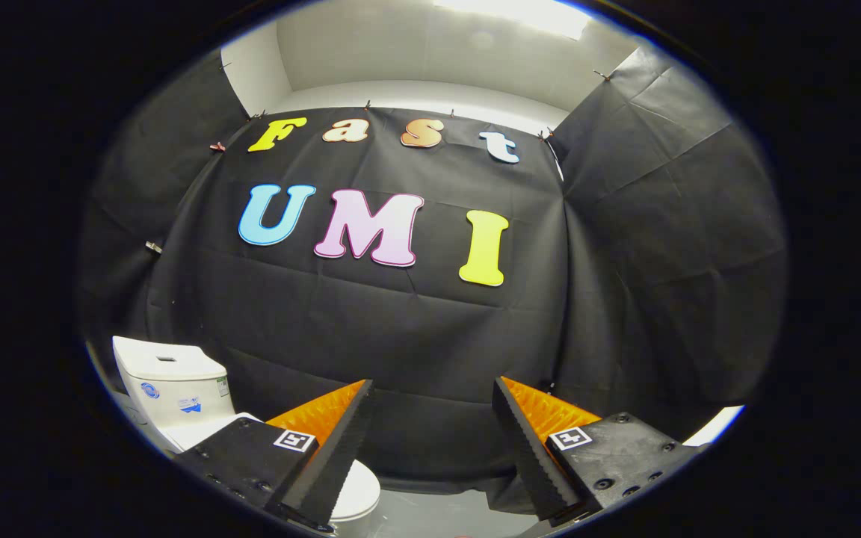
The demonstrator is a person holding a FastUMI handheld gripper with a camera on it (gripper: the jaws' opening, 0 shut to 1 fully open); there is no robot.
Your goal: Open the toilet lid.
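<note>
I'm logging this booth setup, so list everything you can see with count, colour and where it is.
toilet: one, white, low down beside the left finger and partly behind it, against the cloth wall
toilet tank: one, white with small stickers, a button recess on top, standing against the cloth
toilet lid: one, white, lying down closed, its front edge showing just past the left finger
black cloth wall: black, hung with clips, wrapping the booth ahead and to both sides
floor: grey, between the fingers low down
ceiling light: one, bright white, overhead
gripper: one, jaws wide open, nothing between them, aimed at the cloth
</note>
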